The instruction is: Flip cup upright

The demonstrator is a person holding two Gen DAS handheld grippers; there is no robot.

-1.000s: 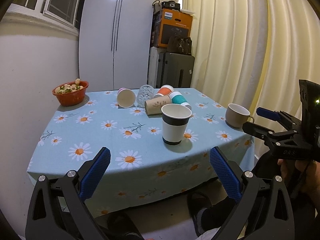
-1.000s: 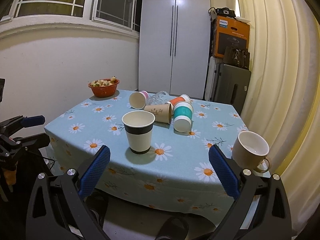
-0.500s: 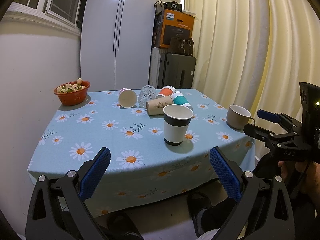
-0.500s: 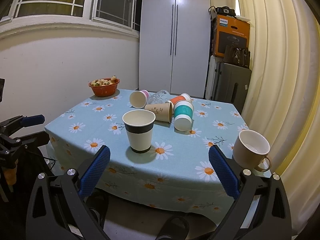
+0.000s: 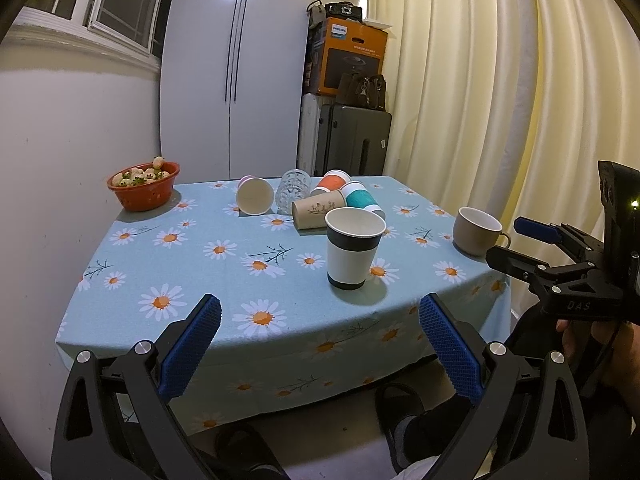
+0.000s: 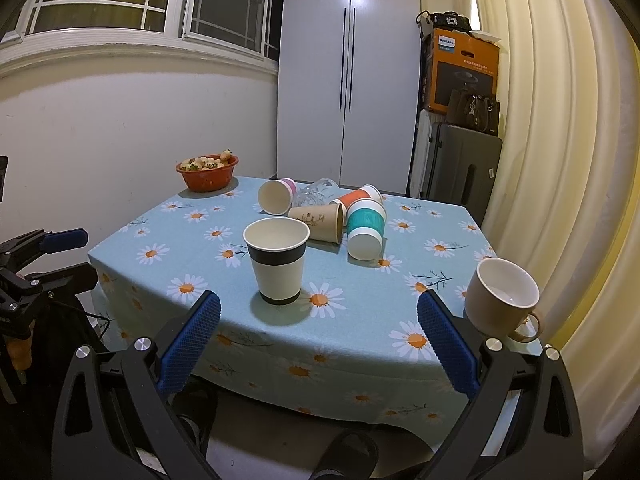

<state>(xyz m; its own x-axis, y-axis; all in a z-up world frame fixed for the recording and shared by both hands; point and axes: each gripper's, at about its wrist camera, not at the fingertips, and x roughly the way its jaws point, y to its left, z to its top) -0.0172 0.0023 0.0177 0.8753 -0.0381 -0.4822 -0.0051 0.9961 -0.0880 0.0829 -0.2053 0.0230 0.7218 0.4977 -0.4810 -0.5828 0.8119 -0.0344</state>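
Cream curtains and a tall white wardrobe are framing a desk that is wearing a pale blue daisy cloth. Near its front edge a white paper cup with a dark band is standing upright, mouth up, and a beige mug is sitting upright at the right corner. Behind them a cluster is lying tipped over: a pink-based cup showing its open mouth, a clear glass, a brown kraft cup, an orange-sleeved cup and a teal-sleeved cup, which is touching the brown one. A red bowl of small pale food is resting at the far left corner. Both tools are hanging short of the desk's near edge: the left gripper is holding its blue pads wide apart with nothing between them, and the right gripper is doing the same, gaping fully and carrying nothing. Judging by how things are lying, one paper cup is already standing, while several cups at the back are lying on their sides, so the work seems to be only partly done; which fallen cup is due next cannot be told, though the teal one is lying nearest the right gripper.
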